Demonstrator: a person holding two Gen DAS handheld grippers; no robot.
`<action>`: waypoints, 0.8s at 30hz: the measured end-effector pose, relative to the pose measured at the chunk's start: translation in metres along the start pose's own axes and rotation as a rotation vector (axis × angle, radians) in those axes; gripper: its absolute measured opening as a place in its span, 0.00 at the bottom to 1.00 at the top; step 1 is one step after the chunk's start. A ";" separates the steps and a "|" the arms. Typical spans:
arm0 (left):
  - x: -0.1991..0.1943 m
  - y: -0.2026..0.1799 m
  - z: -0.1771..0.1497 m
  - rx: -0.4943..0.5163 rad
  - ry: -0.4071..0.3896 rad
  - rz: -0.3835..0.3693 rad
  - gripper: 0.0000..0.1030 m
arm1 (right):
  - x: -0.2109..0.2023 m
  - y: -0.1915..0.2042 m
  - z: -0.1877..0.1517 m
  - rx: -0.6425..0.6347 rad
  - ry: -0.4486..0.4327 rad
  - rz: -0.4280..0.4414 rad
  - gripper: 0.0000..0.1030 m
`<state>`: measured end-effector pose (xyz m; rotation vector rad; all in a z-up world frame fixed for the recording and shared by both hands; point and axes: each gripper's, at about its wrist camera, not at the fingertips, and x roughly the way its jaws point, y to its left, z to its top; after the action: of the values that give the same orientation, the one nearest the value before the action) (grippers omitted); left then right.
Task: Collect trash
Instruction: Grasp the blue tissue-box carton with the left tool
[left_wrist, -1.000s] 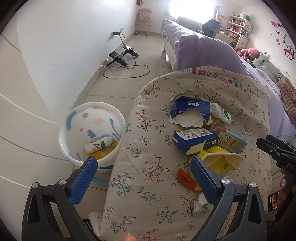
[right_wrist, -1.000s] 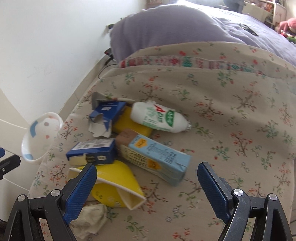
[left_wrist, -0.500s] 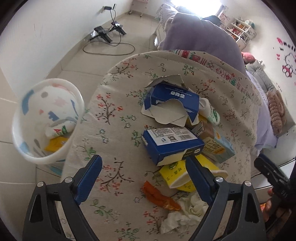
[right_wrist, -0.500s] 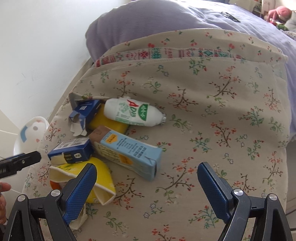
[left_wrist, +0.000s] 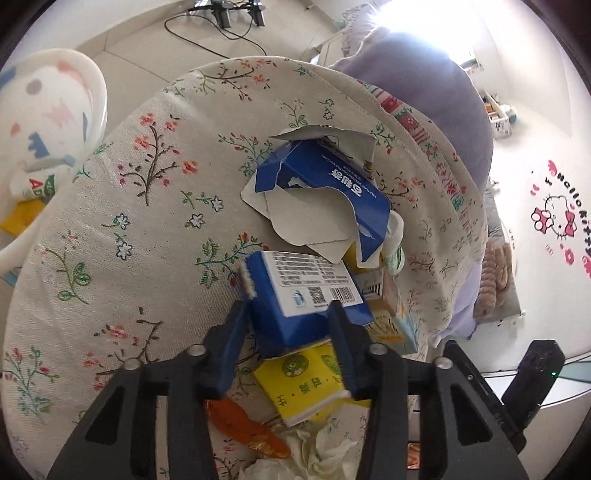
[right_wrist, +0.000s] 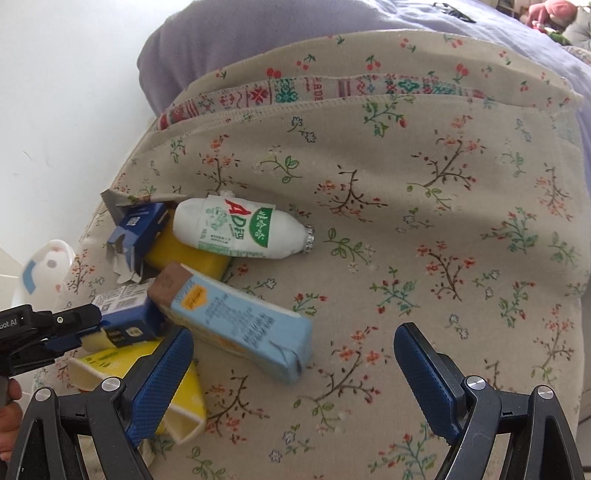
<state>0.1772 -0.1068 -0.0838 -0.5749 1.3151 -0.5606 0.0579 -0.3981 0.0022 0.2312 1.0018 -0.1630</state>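
Trash lies heaped on the floral cloth. In the left wrist view, the left claw clamps a blue barcode carton; behind that carton sits a torn blue box, below it a yellow paper cup, and far left the white bin. In the right wrist view, the right claw hangs wide, gripping nothing, over the pale-blue drink carton, with the white AD bottle behind that carton.
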 end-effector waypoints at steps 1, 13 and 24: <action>0.001 0.000 0.001 -0.004 0.003 -0.005 0.34 | 0.004 0.000 0.002 -0.006 0.001 0.004 0.89; -0.031 -0.022 0.004 0.114 -0.088 0.020 0.27 | 0.032 0.000 0.006 -0.075 0.036 0.039 0.89; -0.073 -0.033 0.000 0.228 -0.187 0.091 0.26 | 0.055 0.018 0.002 -0.166 0.072 0.023 0.82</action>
<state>0.1634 -0.0822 -0.0092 -0.3680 1.0778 -0.5586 0.0934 -0.3835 -0.0414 0.0977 1.0784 -0.0502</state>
